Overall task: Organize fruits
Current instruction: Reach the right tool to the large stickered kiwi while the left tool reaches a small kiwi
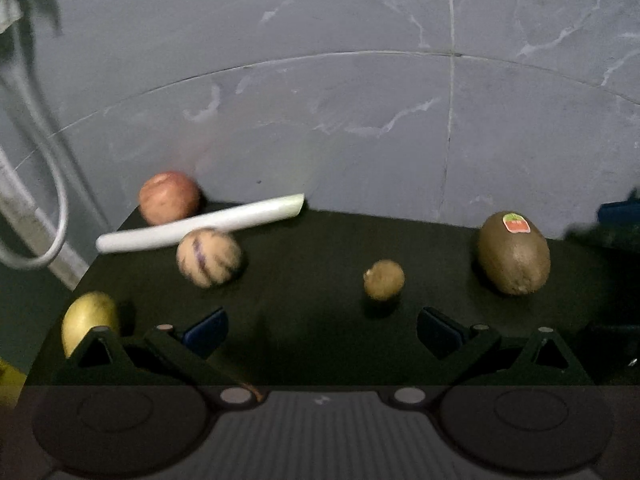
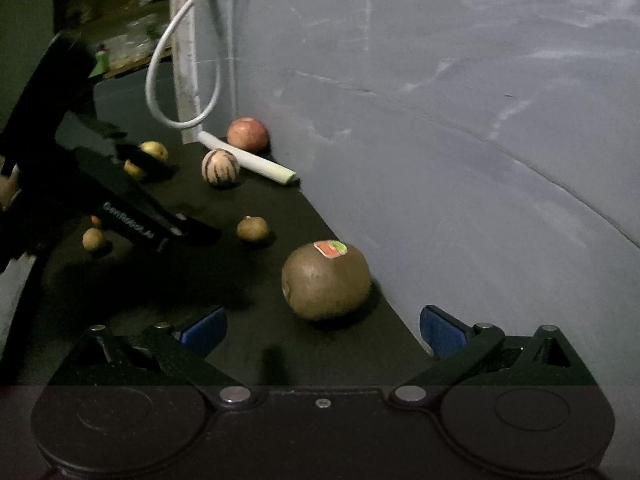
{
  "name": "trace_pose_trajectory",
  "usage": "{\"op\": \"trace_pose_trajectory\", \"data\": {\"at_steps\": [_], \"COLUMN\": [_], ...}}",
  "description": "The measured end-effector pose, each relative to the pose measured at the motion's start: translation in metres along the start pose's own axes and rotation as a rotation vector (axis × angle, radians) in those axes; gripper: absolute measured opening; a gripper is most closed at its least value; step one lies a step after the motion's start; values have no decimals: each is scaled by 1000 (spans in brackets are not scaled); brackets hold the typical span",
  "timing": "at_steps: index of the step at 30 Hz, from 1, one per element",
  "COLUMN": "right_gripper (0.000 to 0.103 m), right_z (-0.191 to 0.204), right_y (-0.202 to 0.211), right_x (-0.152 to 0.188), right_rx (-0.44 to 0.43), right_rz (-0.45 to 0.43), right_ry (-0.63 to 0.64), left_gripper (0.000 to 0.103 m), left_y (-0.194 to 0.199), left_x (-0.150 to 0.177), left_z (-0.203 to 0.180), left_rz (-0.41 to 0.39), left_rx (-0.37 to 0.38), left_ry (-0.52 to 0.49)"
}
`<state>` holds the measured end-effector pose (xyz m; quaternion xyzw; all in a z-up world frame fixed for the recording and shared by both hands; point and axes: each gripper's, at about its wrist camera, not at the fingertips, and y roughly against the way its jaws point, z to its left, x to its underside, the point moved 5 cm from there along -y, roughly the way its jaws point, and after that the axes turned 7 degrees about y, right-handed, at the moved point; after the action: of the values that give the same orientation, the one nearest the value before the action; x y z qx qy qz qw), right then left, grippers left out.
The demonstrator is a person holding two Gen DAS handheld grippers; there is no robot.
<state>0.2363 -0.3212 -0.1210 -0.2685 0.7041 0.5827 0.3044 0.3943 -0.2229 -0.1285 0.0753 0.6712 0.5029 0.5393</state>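
A brown kiwi [image 2: 326, 280] with a red sticker lies on the dark mat [image 2: 192, 280] near the grey wall [image 2: 460, 120], just ahead of the right gripper [image 2: 322, 330], whose blue-padded jaws stand wide apart and empty. Farther back sit a small brown fruit [image 2: 252, 229], a striped melon [image 2: 220, 168], a white leek stalk [image 2: 248, 159] and a red apple [image 2: 248, 134]. The left gripper [image 1: 322, 330] is likewise wide open, holding nothing.

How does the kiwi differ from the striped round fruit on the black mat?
The kiwi is plain brown, while the striped fruit is pale cream with purple stripes. The kiwi carries a red and green sticker; the striped fruit has none. The kiwi lies alone near the right gripper; the striped fruit lies close beside the white stalk. Both rest loose on the black mat.
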Motion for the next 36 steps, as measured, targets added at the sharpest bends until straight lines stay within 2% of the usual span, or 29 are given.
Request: {"op": "trace_pose_trajectory", "data": {"at_steps": [9,13,19,25,27,31,36], "right_gripper": [96,90,84,82,81,81,76], "right_z": [-2,-4,-5,-2,-1,1,2], "right_y": [-32,-41,-43,-45,-48,-49,-51], "right_x": [1,4,4,6,5,5,3], "right_rx": [-77,-95,-91,-78,-69,-48,-16], "right_rz": [15,23,17,11,14,9,-4], "right_ry": [29,20,24,36,37,38,38], "left_gripper": [102,98,87,73,65,58,39], "left_y": [-27,-36,-49,-51,-50,-50,-46], "left_x": [-10,-12,-12,-12,-12,-12,-11], "left_z": [-11,-17,-18,-19,-19,-19,-23], "left_rz": [9,15,40,42,44,44,38], "left_rx": [108,129,171,221,235,221,227], "left_ry": [-169,-201,-223,-217,-206,-187,-183]}}
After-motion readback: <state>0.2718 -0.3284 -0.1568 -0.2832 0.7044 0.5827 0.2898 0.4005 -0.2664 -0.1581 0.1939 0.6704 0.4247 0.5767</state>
